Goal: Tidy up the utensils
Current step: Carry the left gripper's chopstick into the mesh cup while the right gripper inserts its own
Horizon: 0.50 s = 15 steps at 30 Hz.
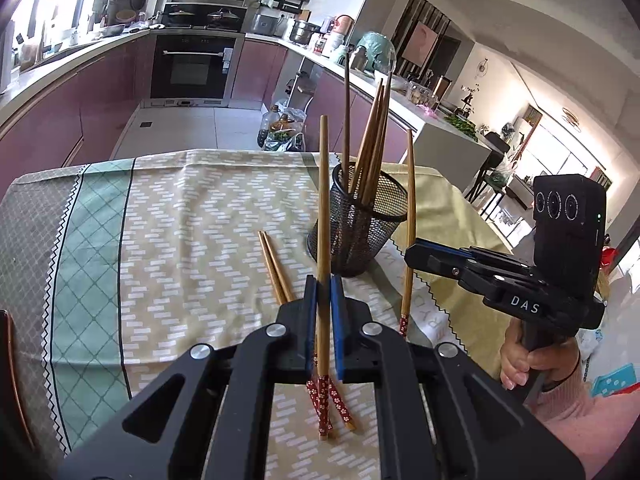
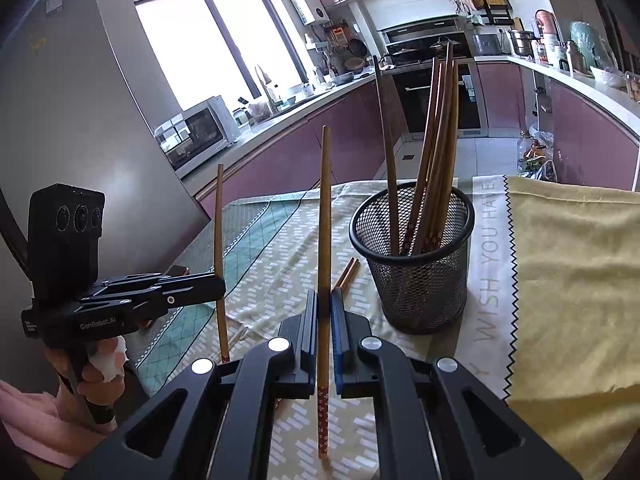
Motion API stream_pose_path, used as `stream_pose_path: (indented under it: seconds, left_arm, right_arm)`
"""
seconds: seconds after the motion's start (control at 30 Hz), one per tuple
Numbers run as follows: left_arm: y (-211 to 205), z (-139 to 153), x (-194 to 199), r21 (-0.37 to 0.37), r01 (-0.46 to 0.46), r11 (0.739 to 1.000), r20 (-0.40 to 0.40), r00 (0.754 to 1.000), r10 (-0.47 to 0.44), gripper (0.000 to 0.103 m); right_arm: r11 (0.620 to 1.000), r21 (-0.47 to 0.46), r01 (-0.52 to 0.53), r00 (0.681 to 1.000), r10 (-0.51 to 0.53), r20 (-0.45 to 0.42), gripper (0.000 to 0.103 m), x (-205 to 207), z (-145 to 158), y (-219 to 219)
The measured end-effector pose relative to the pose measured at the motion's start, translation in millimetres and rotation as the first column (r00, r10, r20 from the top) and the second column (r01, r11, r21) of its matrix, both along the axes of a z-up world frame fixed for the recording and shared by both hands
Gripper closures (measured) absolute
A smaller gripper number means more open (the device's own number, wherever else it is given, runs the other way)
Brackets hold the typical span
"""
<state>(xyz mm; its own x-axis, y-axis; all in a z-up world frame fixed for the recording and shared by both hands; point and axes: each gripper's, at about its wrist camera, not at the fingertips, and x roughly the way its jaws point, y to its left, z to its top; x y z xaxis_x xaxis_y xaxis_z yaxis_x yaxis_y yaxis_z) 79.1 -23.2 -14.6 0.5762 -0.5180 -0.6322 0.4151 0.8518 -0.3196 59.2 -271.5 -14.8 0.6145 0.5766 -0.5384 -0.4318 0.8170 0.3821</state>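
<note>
Purple cabinets (image 1: 100,92) wrap round the kitchen under a pale counter (image 2: 288,114), with a black oven (image 1: 194,64) set into the far run and a big bright window (image 2: 212,44) over the sink side. Nearer stands the table, covered by a patterned cloth (image 1: 192,216) in beige, white and green, with a plain yellow cloth (image 2: 572,264) overlapping it on one side; a strip of grey lettering runs along the edge where they meet.

On the cloth, close to that seam, a black mesh cup (image 2: 414,256) stands upright with a bundle of wooden chopsticks (image 2: 436,148) leaning inside it, their thin tips fanned upward.

Two black hand-held tools work in front of the cup, each gripped by a person's hand below a pink sleeve (image 1: 576,404). The left gripper (image 1: 323,300) has its blue-padded jaws pressed narrow on a single chopstick (image 1: 323,200) that stands nearly upright, its red flowered end hanging below the jaws. The right gripper (image 2: 324,316) is clamped the same way on another chopstick (image 2: 325,216), also nearly upright, thin tip up and red end down. Both held sticks are lifted clear of the cloth, just beside the cup.

Flat on the cloth between the two tools and the cup lies a loose pair of chopsticks (image 1: 274,266), side by side, partly hidden under the left jaws.
</note>
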Motion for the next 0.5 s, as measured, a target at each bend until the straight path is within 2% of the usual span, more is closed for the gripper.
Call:
stream_pose_path:
  seconds: [0.5]
  left_arm:
    - [-13.3,36.9,9.6,-0.074,0.039,0.996,0.084,0.996,-0.032,0.096]
  right_arm:
    - [0.999,0.024,0.024,0.994,-0.027,0.108,0.097,0.8,37.7,-19.1]
